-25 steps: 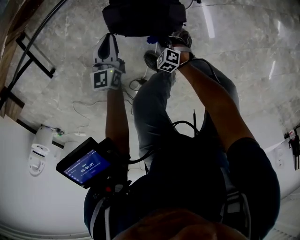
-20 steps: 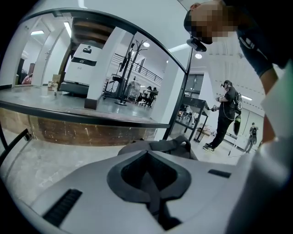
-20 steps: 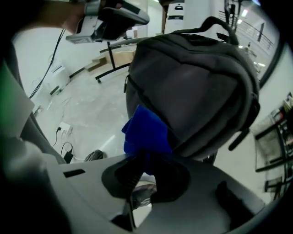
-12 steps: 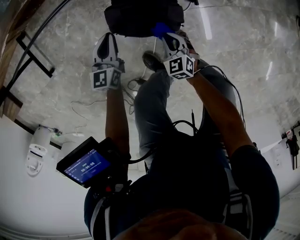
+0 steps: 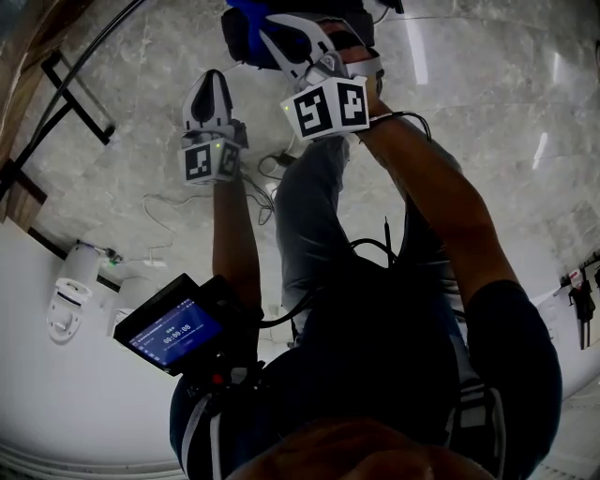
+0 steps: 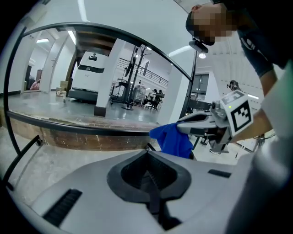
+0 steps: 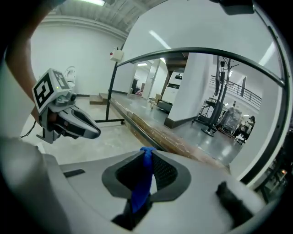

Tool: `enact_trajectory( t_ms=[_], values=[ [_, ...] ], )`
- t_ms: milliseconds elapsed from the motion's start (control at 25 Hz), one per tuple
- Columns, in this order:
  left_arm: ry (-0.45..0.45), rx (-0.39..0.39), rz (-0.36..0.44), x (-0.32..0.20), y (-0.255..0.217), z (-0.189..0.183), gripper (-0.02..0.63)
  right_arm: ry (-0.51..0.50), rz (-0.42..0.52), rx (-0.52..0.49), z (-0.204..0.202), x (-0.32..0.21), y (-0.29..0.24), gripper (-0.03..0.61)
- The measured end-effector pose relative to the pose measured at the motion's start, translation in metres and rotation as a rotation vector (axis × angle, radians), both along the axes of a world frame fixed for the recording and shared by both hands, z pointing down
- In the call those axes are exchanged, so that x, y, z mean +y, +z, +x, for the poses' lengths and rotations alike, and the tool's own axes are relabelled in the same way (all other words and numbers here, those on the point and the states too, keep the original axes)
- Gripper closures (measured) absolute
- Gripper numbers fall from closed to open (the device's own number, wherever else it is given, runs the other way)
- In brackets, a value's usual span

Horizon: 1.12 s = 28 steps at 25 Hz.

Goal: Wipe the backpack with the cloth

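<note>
So, nearest the camera there was a small screen unit (image 5: 173,330) strapped at the person's front, left of the legs. Further out, the left gripper (image 5: 210,82) pointed away over the grey stone floor (image 5: 487,112). Its own view showed the jaws pressed together with nothing between them. To its right and a bit further off, the right gripper (image 5: 267,23) was clamped on the blue cloth (image 5: 246,9). Its own view had a strip of cloth pinched right between the jaws, and the left gripper view showed the rest hanging loose off the tips. The black backpack (image 5: 236,45) sat at the far edge of the head view, just behind the cloth. Couldn't tell if cloth and backpack were actually touching.
</note>
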<state>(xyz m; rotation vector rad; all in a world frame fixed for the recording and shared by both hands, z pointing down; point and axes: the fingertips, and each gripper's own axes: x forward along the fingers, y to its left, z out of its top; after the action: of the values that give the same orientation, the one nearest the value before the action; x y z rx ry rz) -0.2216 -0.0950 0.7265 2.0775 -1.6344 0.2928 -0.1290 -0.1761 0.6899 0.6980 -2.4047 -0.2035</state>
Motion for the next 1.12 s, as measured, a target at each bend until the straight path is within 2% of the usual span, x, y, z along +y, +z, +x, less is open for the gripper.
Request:
enact_trajectory(
  t_ms=[80,160,240,400,600,840,920,1040,1120],
  values=[
    [-0.004,-0.002,-0.001,0.0,0.0,-0.001,0.612,-0.006,-0.035,0.084,0.01,-0.013,0.014,0.535],
    [-0.007,-0.001,-0.001,-0.001,0.0,-0.002,0.612,-0.033,-0.132,0.209,0.023,-0.016,0.051,0.535],
    [-0.006,0.001,0.001,-0.002,0.0,-0.001,0.612,-0.068,-0.22,0.283,0.032,-0.012,0.085,0.534],
    [-0.001,0.008,0.023,-0.011,-0.004,0.006,0.612,-0.109,-0.257,0.218,0.033,-0.009,0.089,0.534],
    [0.002,0.007,0.011,-0.008,-0.002,0.006,0.612,-0.072,-0.331,0.136,0.042,-0.002,0.087,0.486],
    [0.01,0.008,0.009,-0.008,0.003,0.005,0.612,-0.032,-0.338,0.104,0.057,-0.002,0.091,0.485],
    [0.015,0.007,0.025,-0.007,-0.02,0.007,0.612,-0.017,-0.334,0.097,0.063,-0.001,0.069,0.486],
    [0.026,0.007,0.068,-0.009,-0.101,0.016,0.612,0.001,-0.293,0.099,0.075,-0.003,-0.013,0.486],
    [0.026,0.006,0.085,-0.012,-0.126,0.02,0.612,0.024,-0.273,0.079,0.08,-0.007,-0.036,0.486]
  ],
)
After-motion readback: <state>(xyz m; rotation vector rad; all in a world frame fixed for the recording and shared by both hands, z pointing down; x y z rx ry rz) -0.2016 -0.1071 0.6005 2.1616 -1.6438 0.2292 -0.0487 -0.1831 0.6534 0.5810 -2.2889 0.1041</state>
